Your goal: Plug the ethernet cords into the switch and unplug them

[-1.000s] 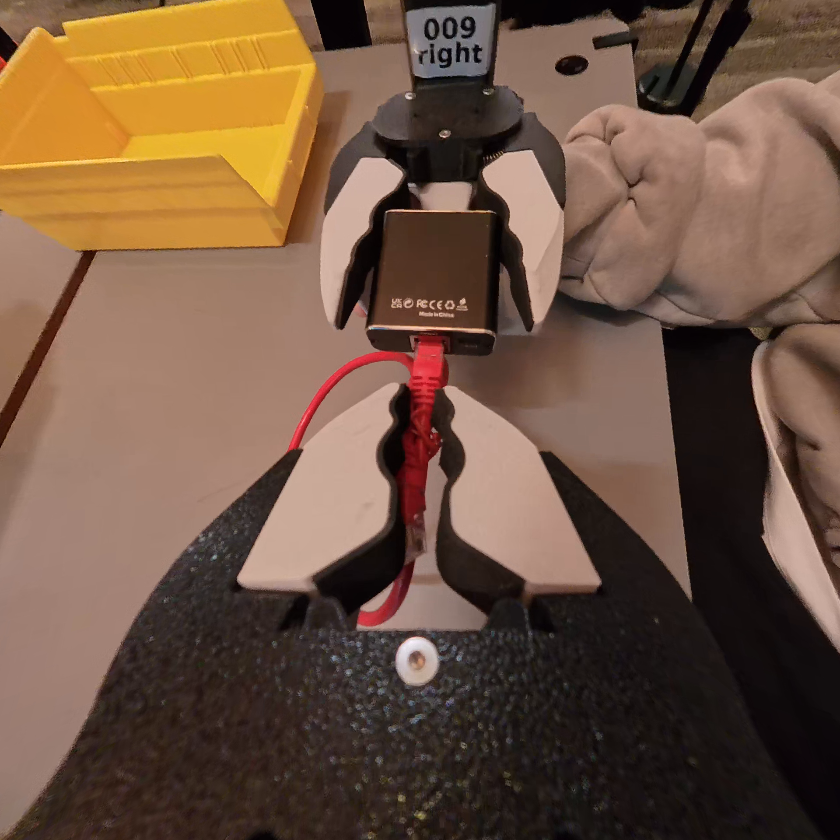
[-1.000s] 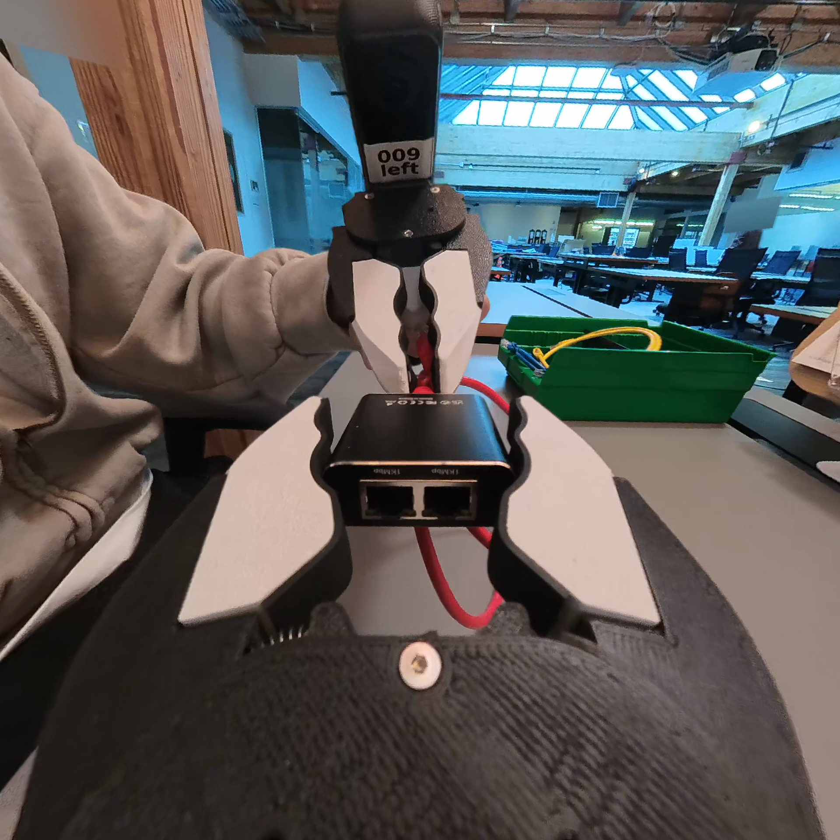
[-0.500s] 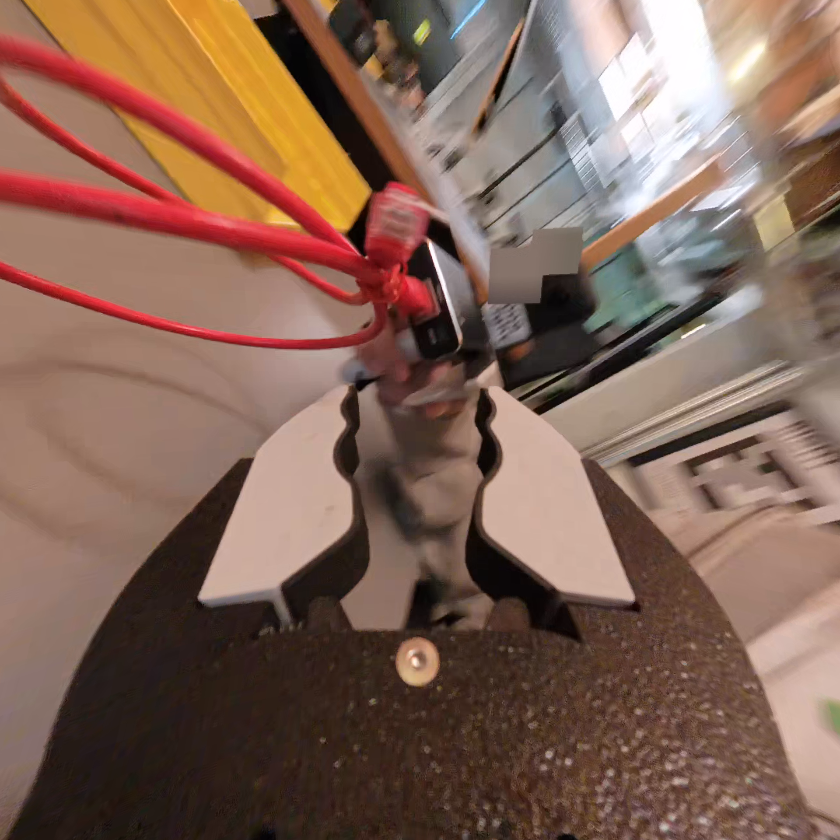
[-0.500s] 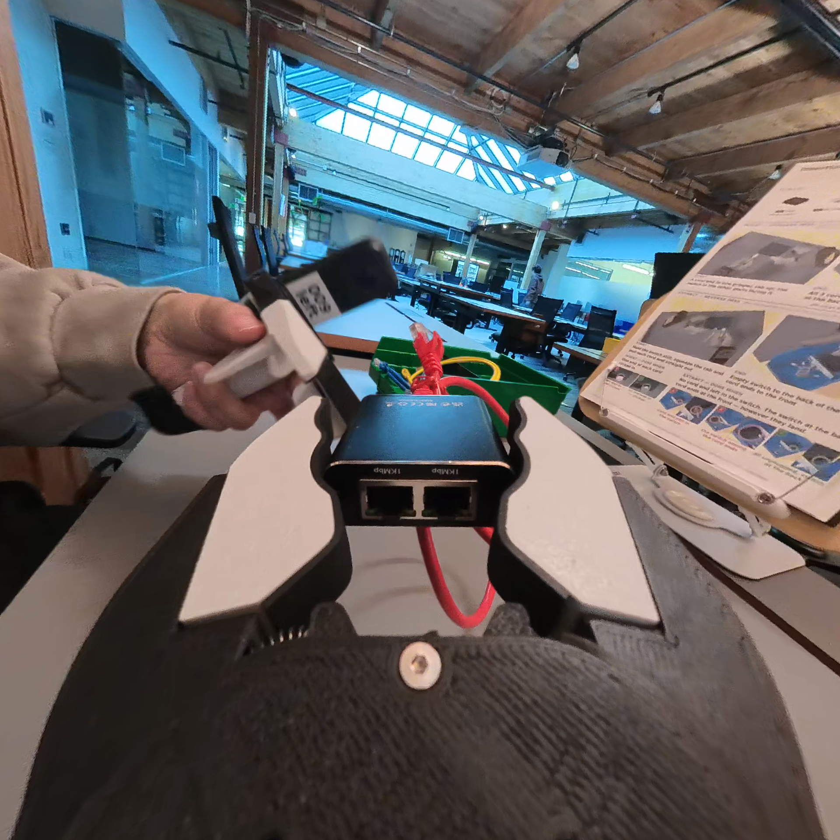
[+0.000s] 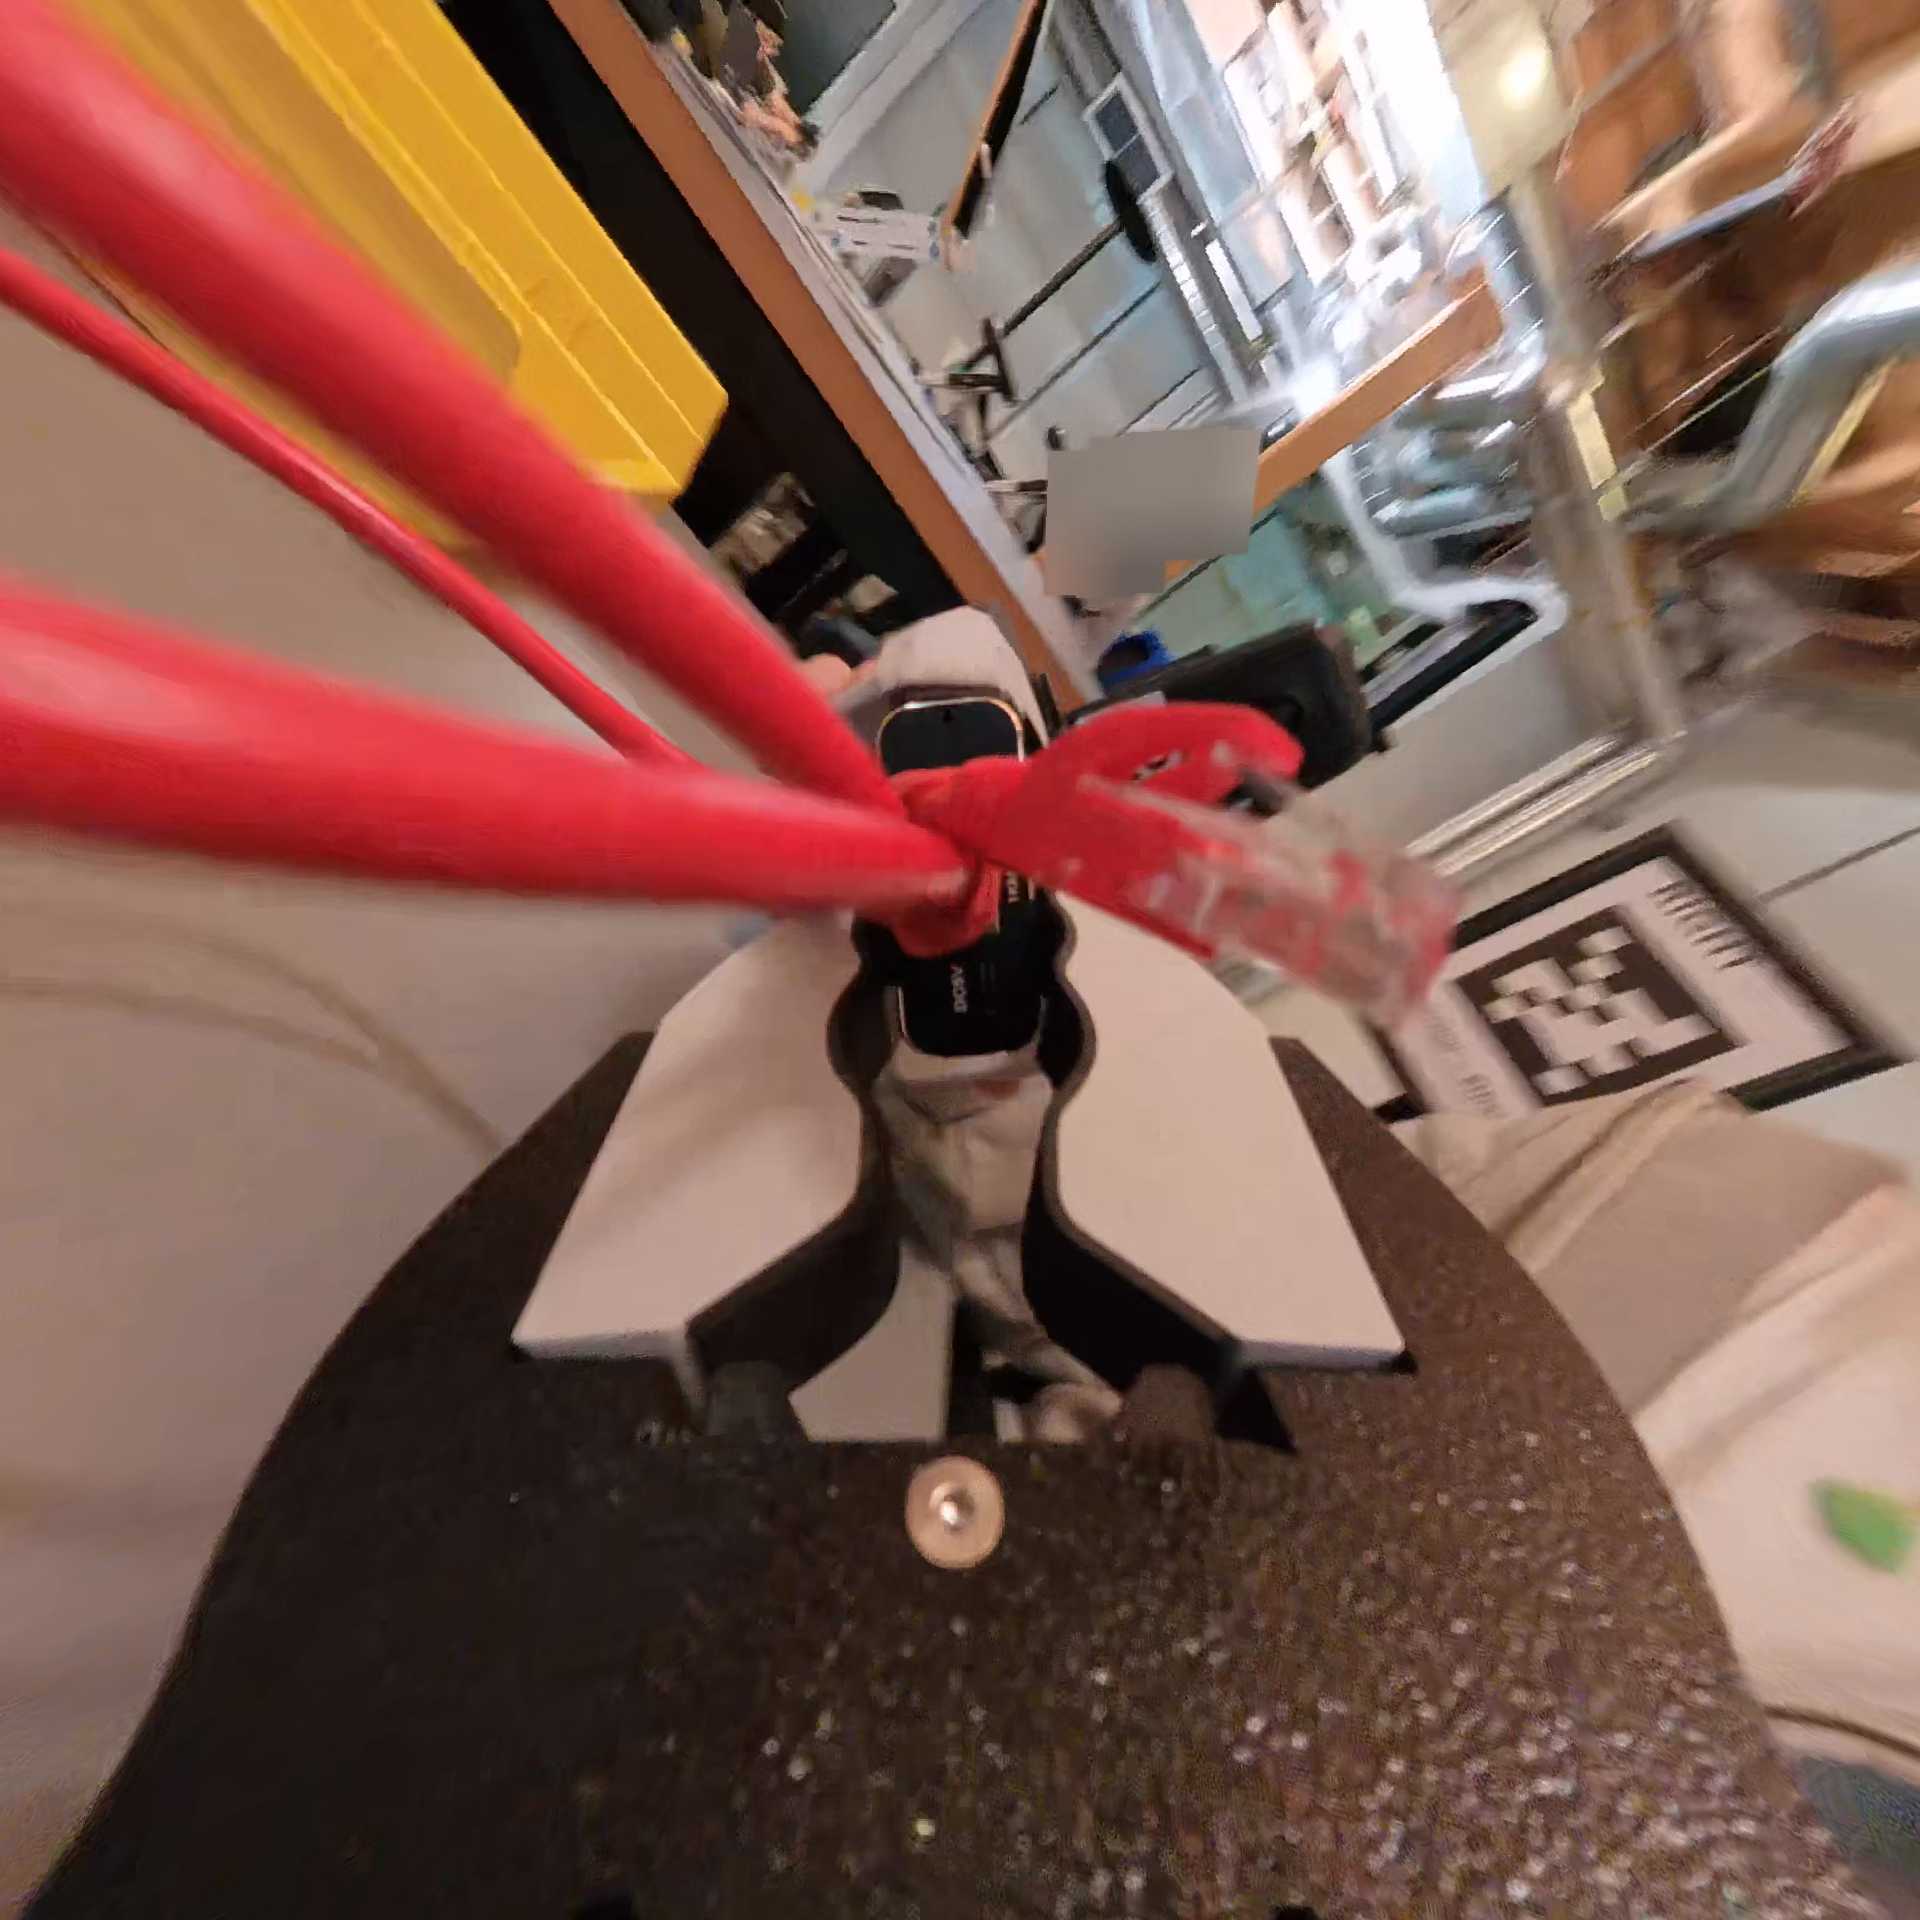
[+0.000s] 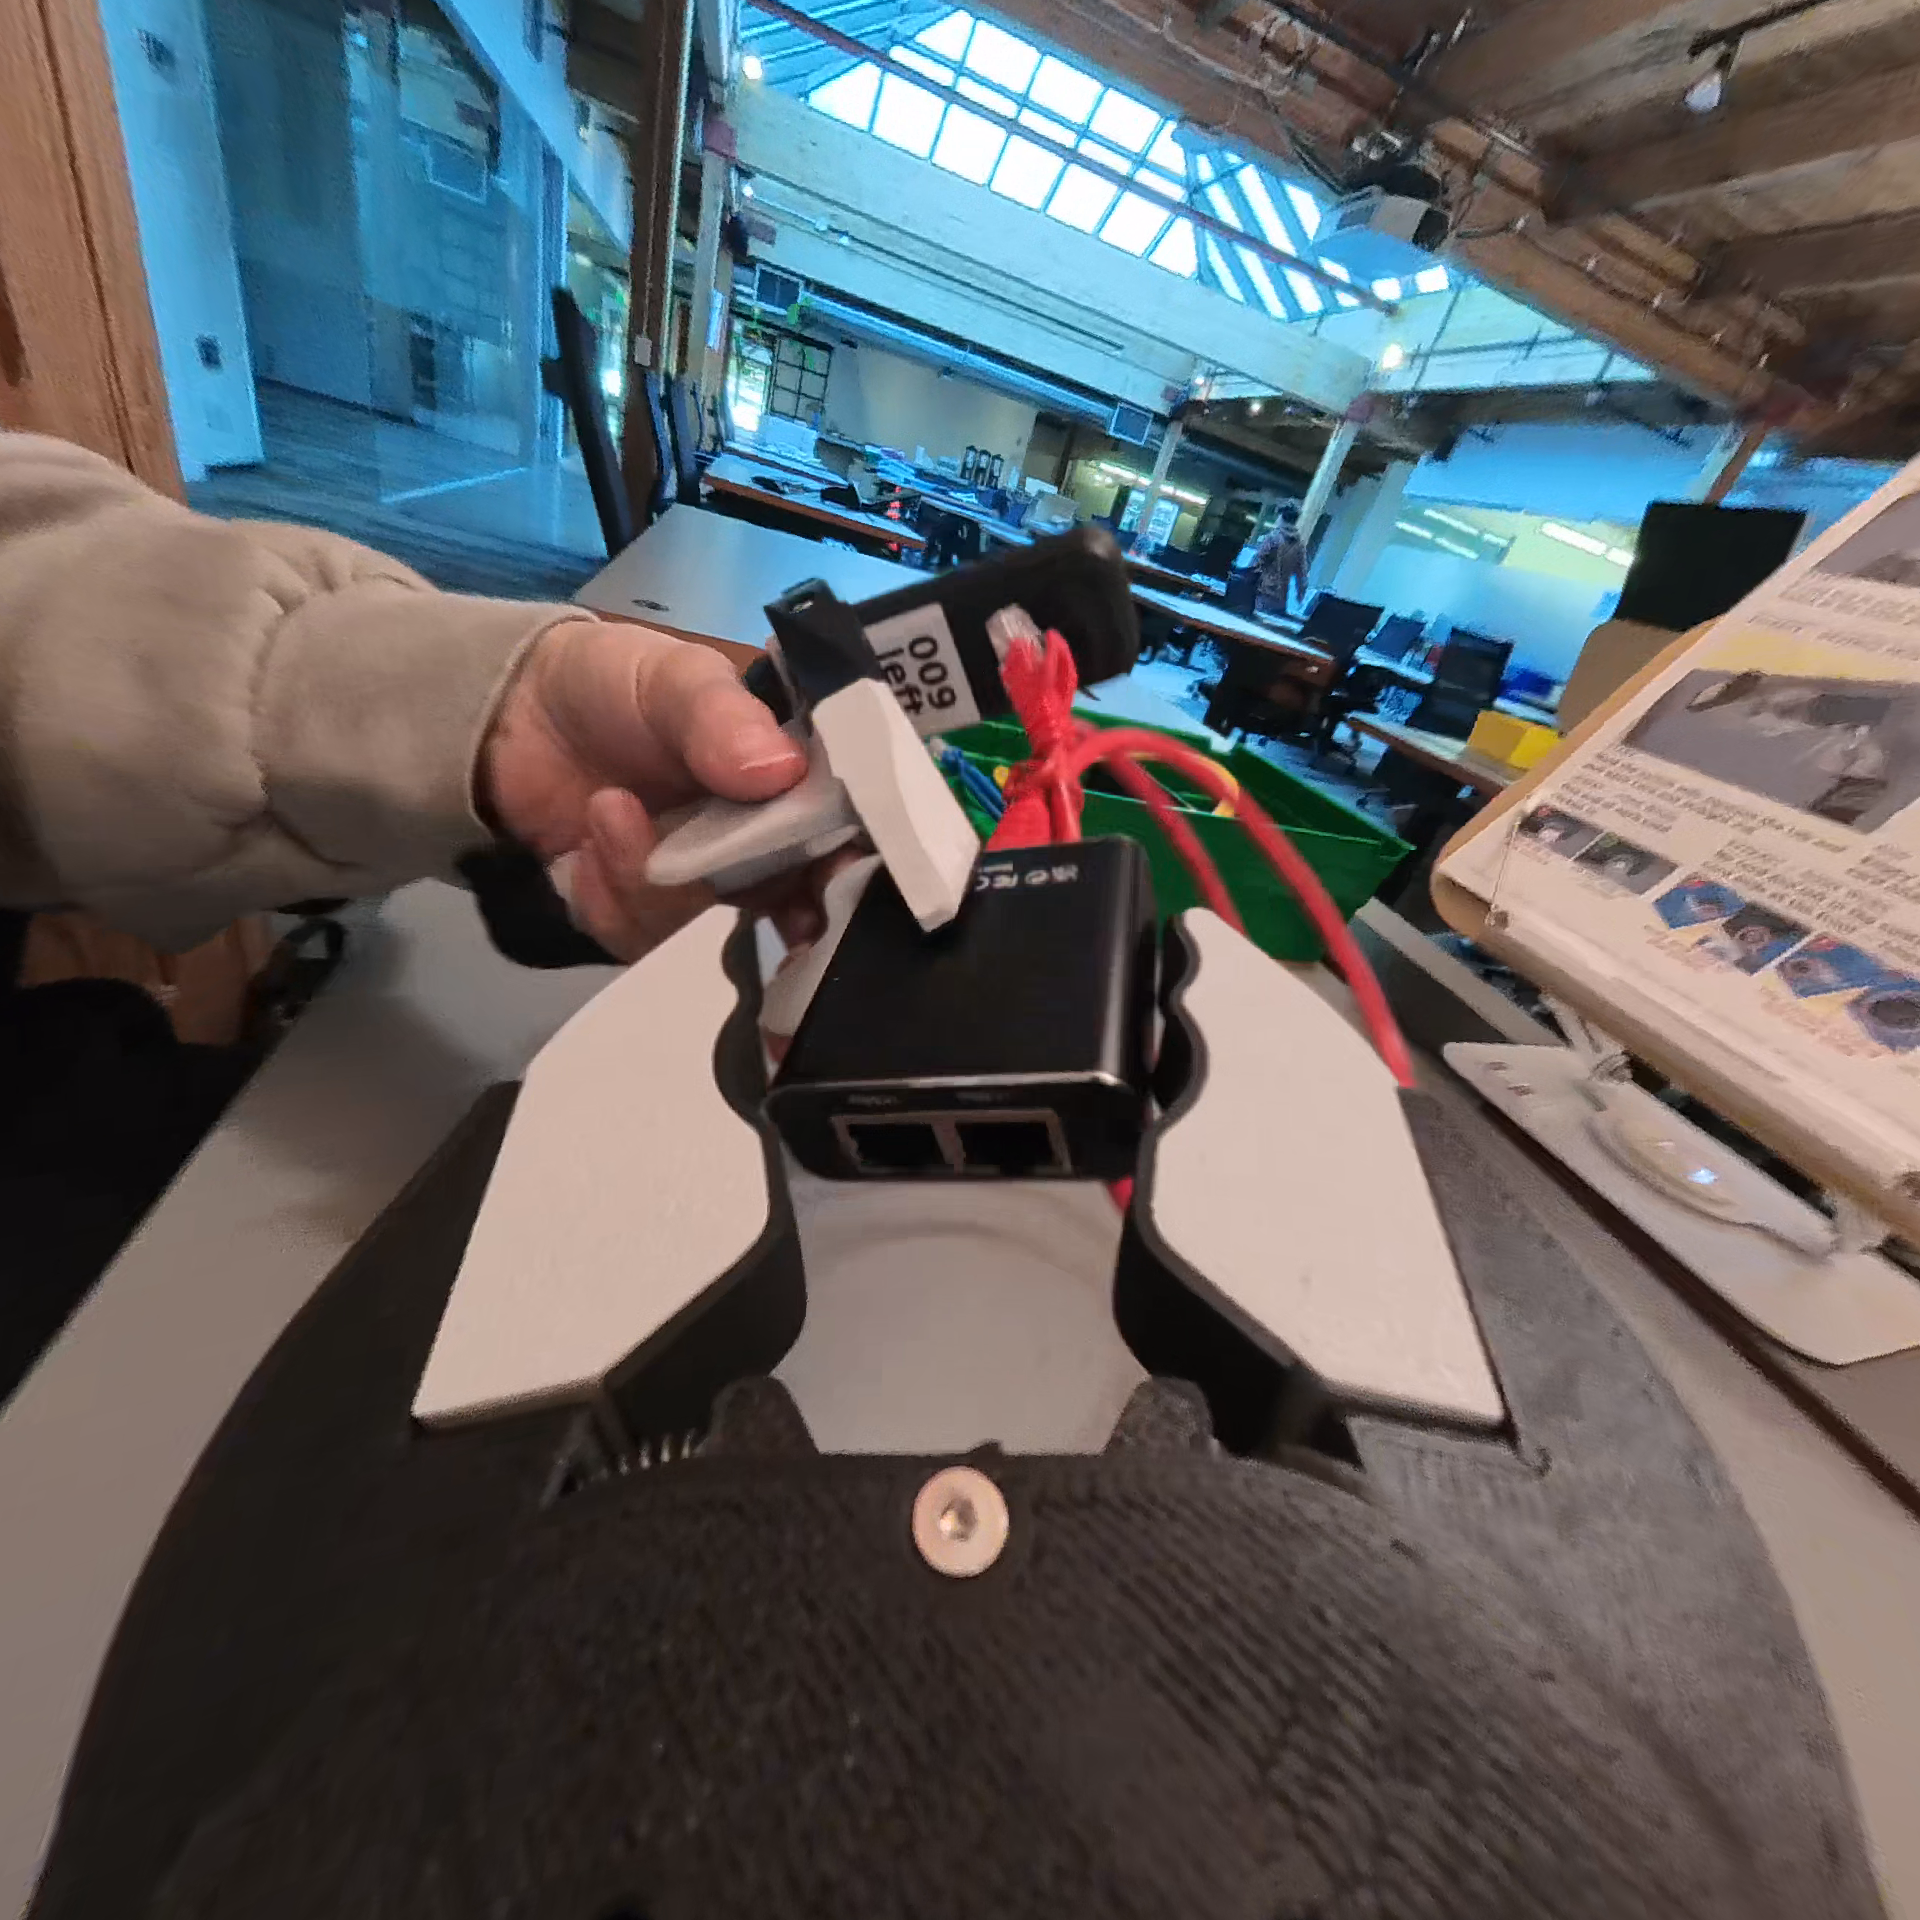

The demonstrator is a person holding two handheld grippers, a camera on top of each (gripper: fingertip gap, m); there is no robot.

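Right wrist view, nearest first: the right gripper (image 6: 961, 1049) pinches the black switch (image 6: 977, 997) by its sides between its white fingers (image 6: 613, 1164), the two empty ports facing the camera. Just beyond, the left gripper (image 6: 920, 842) lies tilted over the switch's far top edge, one white fingertip touching the housing, with a person's hand (image 6: 634, 769) in a beige sleeve (image 6: 218, 675) wrapped around its handle. A bundled red ethernet cord (image 6: 1049, 758) rises from the switch's far end — one loose plug sticking up — and a strand drops down the switch's right side. Behind sit a green bin (image 6: 1309, 852) and, to the right, a printed sheet on a stand (image 6: 1704, 831).

Left wrist view is blurred by motion: the left gripper's fingers (image 5: 727, 1174) stand spread with a clear gap — nothing between them — while the cord's clear-tipped plug (image 5: 1278, 904) hangs close to the lens and a yellow bin (image 5: 468, 229) sits beyond.
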